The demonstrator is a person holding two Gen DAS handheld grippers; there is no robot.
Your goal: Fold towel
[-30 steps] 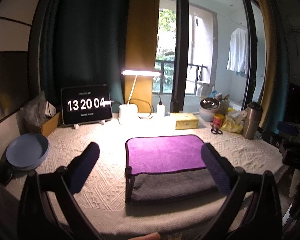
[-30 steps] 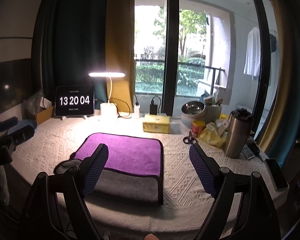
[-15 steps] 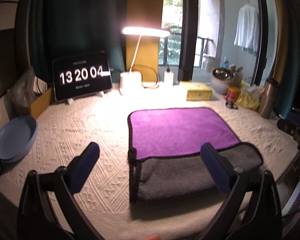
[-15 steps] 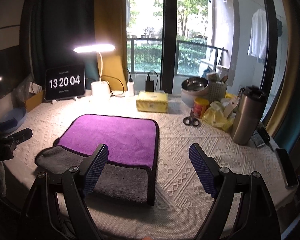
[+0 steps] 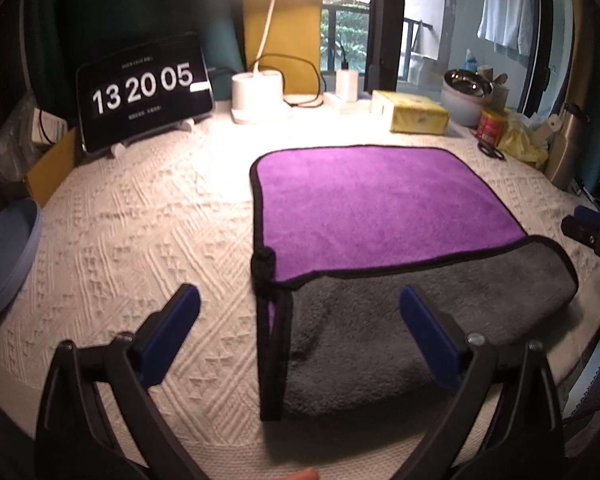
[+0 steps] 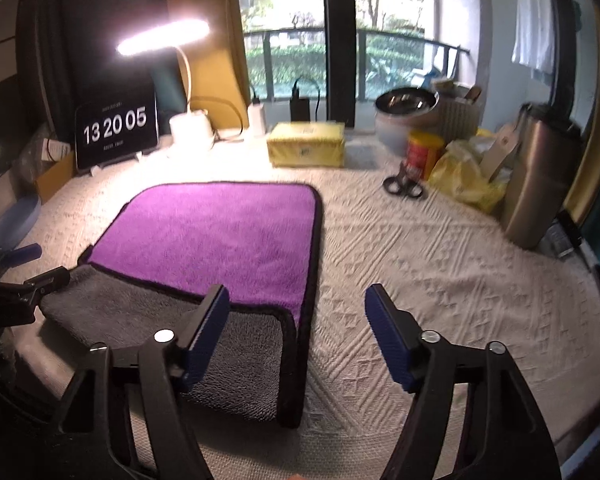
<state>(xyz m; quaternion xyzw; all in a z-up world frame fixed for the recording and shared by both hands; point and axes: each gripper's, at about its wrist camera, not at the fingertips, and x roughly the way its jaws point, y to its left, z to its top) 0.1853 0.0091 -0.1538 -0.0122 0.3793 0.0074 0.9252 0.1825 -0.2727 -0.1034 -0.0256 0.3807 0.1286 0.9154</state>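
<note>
A towel [image 5: 372, 208], purple on one side and grey on the other with black trim, lies folded on the white tablecloth. Its grey under-layer [image 5: 420, 332] sticks out toward the near table edge. My left gripper [image 5: 300, 320] is open and empty, hovering over the towel's near left corner. In the right wrist view the towel [image 6: 220, 232] lies left of centre. My right gripper [image 6: 296, 320] is open and empty over the towel's near right corner. The left gripper's tip [image 6: 24, 254] shows at that view's left edge.
A tablet clock [image 5: 144, 88], a lit desk lamp [image 5: 260, 96] and a yellow tissue pack [image 5: 416, 116] stand at the back. A blue plate [image 5: 4, 256] sits far left. Scissors [image 6: 404, 186], a red can [image 6: 424, 152], a steel bowl [image 6: 406, 104] and a steel tumbler [image 6: 540, 176] stand at right.
Both grippers have moved forward and down toward the towel's near corners. The towel now fills more of each view. The towel itself has not moved.
</note>
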